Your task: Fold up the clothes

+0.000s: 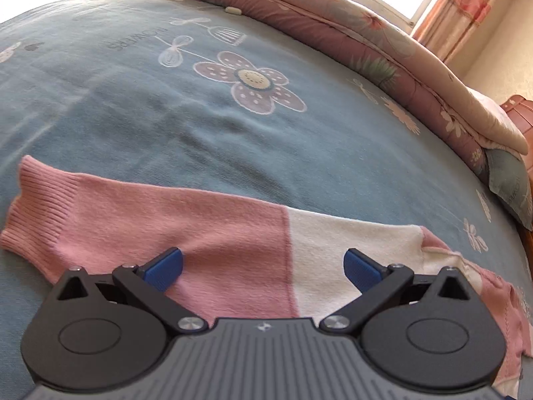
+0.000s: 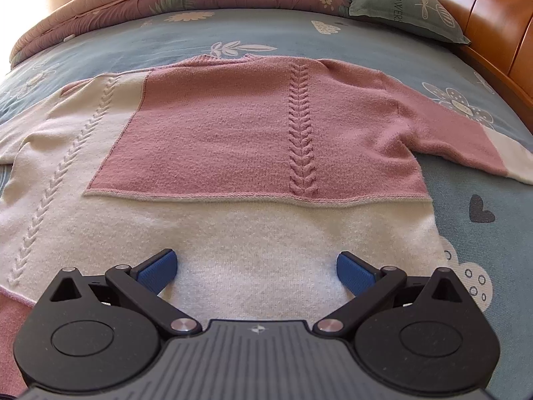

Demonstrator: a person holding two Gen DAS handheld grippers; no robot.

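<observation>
Pink-white sweater flat on bedsheet; left tool, right tool wide apart, empty.

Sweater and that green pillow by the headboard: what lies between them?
In the right wrist view, only bare blue flowered bedsheet lies between the sweater and the pillow; nothing rests on that stretch.

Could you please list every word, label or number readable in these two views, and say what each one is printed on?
"FLOWERS": printed upside down on the blue floral cotton bedsheet, left wrist view.
"FLOWERS": printed sideways on the grey-green printed pillow, right wrist view.
Faint lettering on the same pillow in the left wrist view is too blurred to read.
The pink and cream knitted sweater shows no text.
</observation>
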